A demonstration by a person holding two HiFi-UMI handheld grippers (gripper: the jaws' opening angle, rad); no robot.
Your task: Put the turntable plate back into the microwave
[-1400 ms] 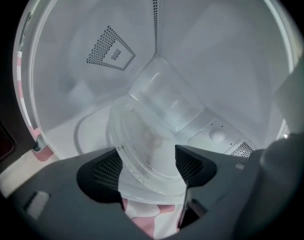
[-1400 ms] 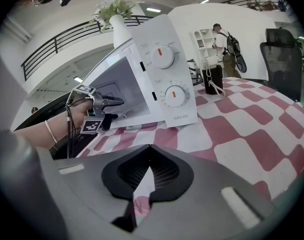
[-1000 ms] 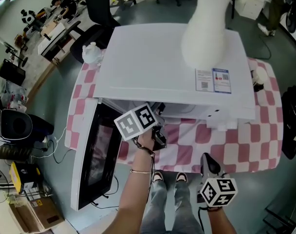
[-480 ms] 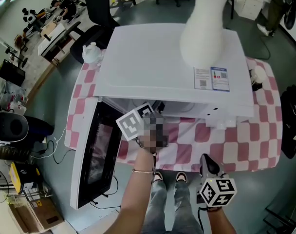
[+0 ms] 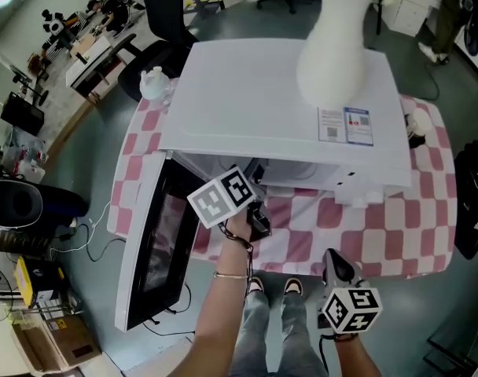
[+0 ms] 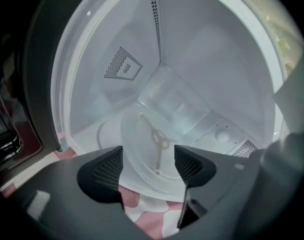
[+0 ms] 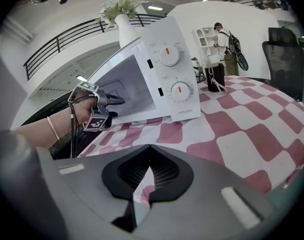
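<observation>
Left gripper point(image 6: 148, 164) jaws apart, unclamped, astride the glass turntable plate point(image 6: 152, 134) resting in the microwave point(image 5: 278, 100) cavity, probably for seating; right gripper point(image 7: 149, 154) closed, empty, held clear.

In the left gripper view, the left gripper point(image 6: 147, 166) body is covering the glass plate point(image 6: 142, 134) rim at 6 o'clock, so I am failing to tell whether the plate is sitting flat. In the head view, the microwave point(image 5: 262, 100) top is hiding its inside and that gripper's tips from me. The vase point(image 5: 337, 53) is running off the frame at 12 o'clock. The label point(image 5: 345, 126) print is coming through too small to read.
</observation>
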